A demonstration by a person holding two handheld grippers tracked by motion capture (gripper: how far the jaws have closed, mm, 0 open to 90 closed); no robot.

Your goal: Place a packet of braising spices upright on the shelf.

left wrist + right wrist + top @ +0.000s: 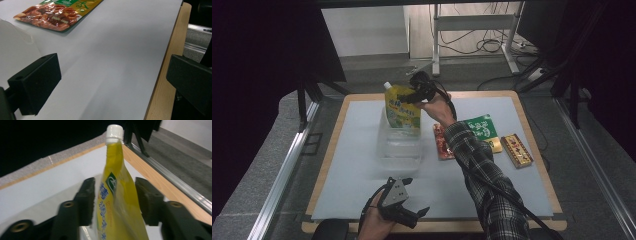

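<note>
The right tool (115, 202) stood half wide around the yellow pouch (402, 107), pads off it, over the clear box (399, 142) in the middle of the worktop (362, 165). It should let go gently. The left tool (404, 197) waited wide at the near edge, with room all round

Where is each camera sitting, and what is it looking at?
High view: above the person's side, looking forward and down on the table; forearms, both hands, left claw.
Left gripper view: on the left claw, looking across the table at a snack packet; two black jaws.
Right gripper view: on the right claw, facing the yellow pouch between its open jaws.
Shared: high view also shows the pouch.
</note>
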